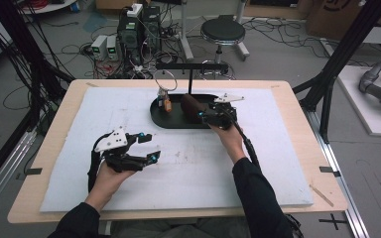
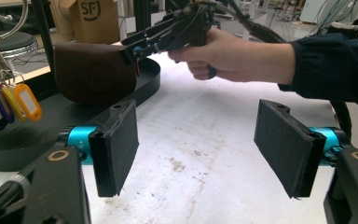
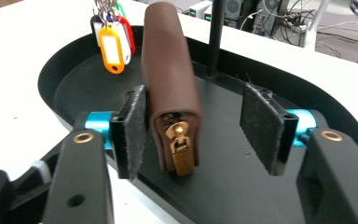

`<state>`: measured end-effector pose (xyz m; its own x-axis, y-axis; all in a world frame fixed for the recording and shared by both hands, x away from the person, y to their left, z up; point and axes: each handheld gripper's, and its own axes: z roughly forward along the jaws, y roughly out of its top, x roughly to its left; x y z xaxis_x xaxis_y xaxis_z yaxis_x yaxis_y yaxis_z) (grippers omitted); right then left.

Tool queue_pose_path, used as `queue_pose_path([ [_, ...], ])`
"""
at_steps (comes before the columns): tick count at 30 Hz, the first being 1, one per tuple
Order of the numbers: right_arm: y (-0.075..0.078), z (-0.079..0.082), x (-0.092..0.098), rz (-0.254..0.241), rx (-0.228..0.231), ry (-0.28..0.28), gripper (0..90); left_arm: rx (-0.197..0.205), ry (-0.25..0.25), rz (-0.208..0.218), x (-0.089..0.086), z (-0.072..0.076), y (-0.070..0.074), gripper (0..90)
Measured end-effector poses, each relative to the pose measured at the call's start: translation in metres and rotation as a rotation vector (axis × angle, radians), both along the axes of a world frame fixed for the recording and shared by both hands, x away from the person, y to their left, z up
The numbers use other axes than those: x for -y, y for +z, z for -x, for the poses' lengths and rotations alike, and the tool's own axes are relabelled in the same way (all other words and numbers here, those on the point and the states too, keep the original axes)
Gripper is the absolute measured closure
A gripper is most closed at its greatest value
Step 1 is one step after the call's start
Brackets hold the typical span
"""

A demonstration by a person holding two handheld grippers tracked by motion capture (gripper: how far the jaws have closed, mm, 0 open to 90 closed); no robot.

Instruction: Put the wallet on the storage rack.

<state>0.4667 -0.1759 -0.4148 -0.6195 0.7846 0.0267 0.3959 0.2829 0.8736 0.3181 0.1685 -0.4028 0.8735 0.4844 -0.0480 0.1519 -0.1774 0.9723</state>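
Right claw (image 3: pixel 193 137) has its jaws apart with the brown zip wallet (image 3: pixel 172 84) between them, standing on edge in the black tray (image 3: pixel 307 93) near the table's far edge, long axis along the jaws; left claw (image 1: pixel 146 146) wide open, empty, well apart

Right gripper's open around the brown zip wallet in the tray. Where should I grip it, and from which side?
Grip the brown wallet across its two flat leather faces near the zipper end, coming from that end as the right gripper now points. It stands on its narrow edge in the black tray, so the faces meet the fingers squarely; stay clear of the brass pull.
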Motion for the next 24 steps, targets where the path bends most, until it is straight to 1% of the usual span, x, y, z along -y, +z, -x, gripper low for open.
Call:
queue_pose_path([
  [3,0.008,0.004,0.005,0.002,-0.003,0.010,38.5,-0.001,0.006,0.000,-0.001,-0.002,0.000,30.3],
  [5,0.013,0.009,0.009,-0.002,0.007,0.014,37.0,-0.002,0.011,0.002,-0.003,-0.005,0.000,30.3],
  [8,0.018,0.016,0.019,-0.011,0.013,0.021,35.6,-0.007,0.023,0.010,-0.004,-0.008,0.000,30.3],
  [9,0.019,0.019,0.023,-0.016,0.013,0.021,34.8,-0.005,0.026,0.007,-0.005,-0.010,0.000,30.3],
  [10,0.021,0.021,0.028,-0.019,0.013,0.020,33.9,-0.005,0.029,0.011,-0.006,-0.011,0.000,30.4],
  [11,0.022,0.024,0.033,-0.025,0.016,0.021,33.5,-0.002,0.034,0.006,-0.007,-0.012,0.001,30.3],
  [13,0.025,0.029,0.043,-0.036,0.007,0.016,31.9,-0.003,0.045,0.011,-0.008,-0.014,0.001,30.3],
  [16,0.029,0.041,0.060,-0.043,0.016,0.026,31.5,0.003,0.066,0.010,-0.011,-0.015,0.002,30.0],
  [17,0.030,0.045,0.066,-0.051,0.021,0.026,31.4,0.009,0.070,-0.002,-0.013,-0.016,0.003,29.7],
  [18,0.031,0.050,0.071,-0.052,0.026,0.028,31.1,0.009,0.081,-0.002,-0.014,-0.016,0.003,29.6],
  [19,0.032,0.055,0.077,-0.051,0.031,0.028,31.1,0.007,0.088,-0.003,-0.015,-0.017,0.005,29.5],
  [20,0.033,0.061,0.084,-0.045,0.044,0.021,31.1,-0.002,0.089,0.004,-0.016,-0.017,0.005,29.0],
  [21,0.034,0.064,0.088,-0.043,0.047,0.017,30.9,-0.013,0.091,0.009,-0.018,-0.018,0.006,28.9],
  [22,0.035,0.069,0.094,-0.047,0.053,0.013,30.6,-0.023,0.093,0.004,-0.019,-0.019,0.008,27.9],
  [24,0.038,0.078,0.106,-0.054,0.074,-0.004,29.8,-0.024,0.098,0.000,-0.022,-0.019,0.009,24.7],
])
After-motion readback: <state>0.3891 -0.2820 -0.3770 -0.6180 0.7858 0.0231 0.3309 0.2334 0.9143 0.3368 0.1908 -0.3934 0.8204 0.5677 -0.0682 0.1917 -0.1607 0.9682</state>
